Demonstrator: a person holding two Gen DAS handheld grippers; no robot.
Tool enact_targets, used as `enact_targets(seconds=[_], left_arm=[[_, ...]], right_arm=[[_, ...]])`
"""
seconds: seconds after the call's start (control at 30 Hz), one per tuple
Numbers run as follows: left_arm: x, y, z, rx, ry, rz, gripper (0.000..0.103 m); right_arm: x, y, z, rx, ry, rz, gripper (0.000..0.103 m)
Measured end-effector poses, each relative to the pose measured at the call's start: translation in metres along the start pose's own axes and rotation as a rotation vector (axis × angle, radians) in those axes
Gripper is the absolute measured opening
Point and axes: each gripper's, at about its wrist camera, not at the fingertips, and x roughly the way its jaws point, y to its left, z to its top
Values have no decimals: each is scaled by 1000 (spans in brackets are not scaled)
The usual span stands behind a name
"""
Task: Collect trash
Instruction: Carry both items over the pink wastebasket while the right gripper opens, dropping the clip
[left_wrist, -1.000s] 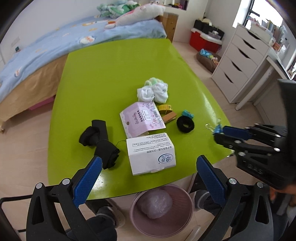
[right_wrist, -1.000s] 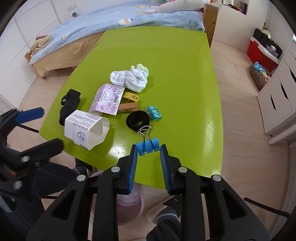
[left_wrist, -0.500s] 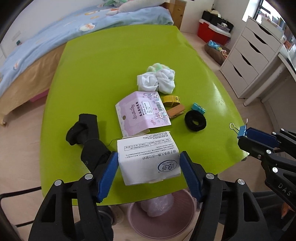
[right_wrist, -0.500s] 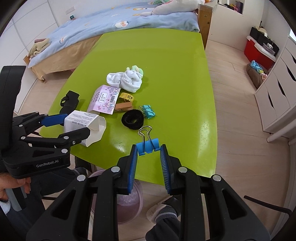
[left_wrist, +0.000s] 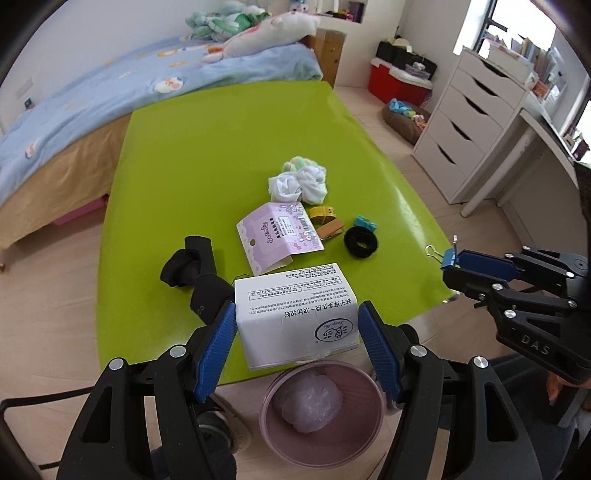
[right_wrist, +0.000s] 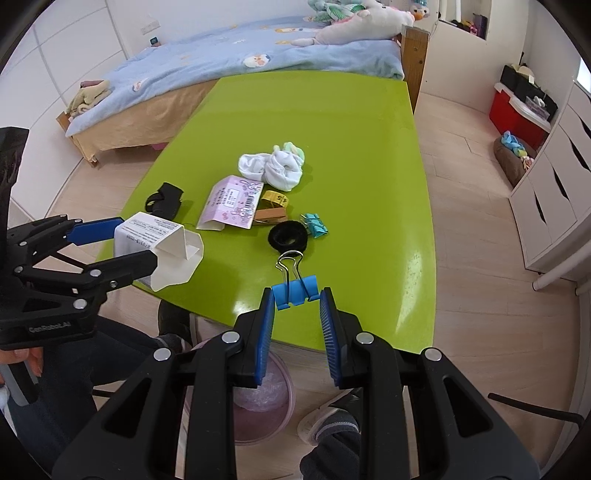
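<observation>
Landmark: everything is being placed from the green table (left_wrist: 229, 155).
Left gripper (left_wrist: 295, 339): it is squeezing the white box (left_wrist: 295, 314) on both sides. Its jaws have just been closing, and the box is between them. The box is hanging over the near edge of the table, right above the bin.
Bin (left_wrist: 321, 406): the pink bin is sitting on the floor under the near edge of the table. A clear bag or wrap is lying in it already.
Socks: the black socks (left_wrist: 195, 269) are lying on the table, just left of the box. The white socks (left_wrist: 299, 184) are lying near the middle of the table.
Card: the purple card (left_wrist: 277, 232) is lying on the table just behind the box.
Small things: a yellow tape (left_wrist: 321, 213), a wooden peg (left_wrist: 330, 232), a teal clip (left_wrist: 365, 223) and a black hair band (left_wrist: 361, 242) are lying on the table to the right of the card.
Right gripper (right_wrist: 297, 314): it is pinching a blue clip (right_wrist: 294, 290) over the near right edge of the table.
Done: one thing is in the bin, it seems. The box is picked up.
Left to do: the box is not in the bin yet. I think the card may be trash too. I cannot tell where the blue clip is going.
</observation>
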Motion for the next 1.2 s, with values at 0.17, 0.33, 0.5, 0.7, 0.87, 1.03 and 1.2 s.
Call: enact_targets(seconds=[0.17, 0.33, 0.5, 0.7, 0.87, 1.03, 1.2], left_arm=[[-28, -3, -12, 31, -43, -32, 65], [-44, -5, -28, 56, -70, -43, 65], [-55, -5, -44, 58, -82, -54, 65], [-69, 2, -65, 35, -86, -68, 65], [-76, 11, -76, 10, -87, -76, 65], [-78, 17, -79, 3, -88, -76, 65], [-79, 17, -81, 8, -86, -80, 65]], right_arm=[[-21, 14, -10, -20, -29, 12, 25], [-39, 31, -25, -37, -48, 32, 25], [-50, 45, -39, -51, -53, 57, 25], [-51, 63, -62, -75, -20, 105, 25], [-43, 74, -76, -90, 21, 141, 25], [-37, 76, -80, -79, 33, 142, 57], [-40, 67, -76, -38, 14, 116, 77]])
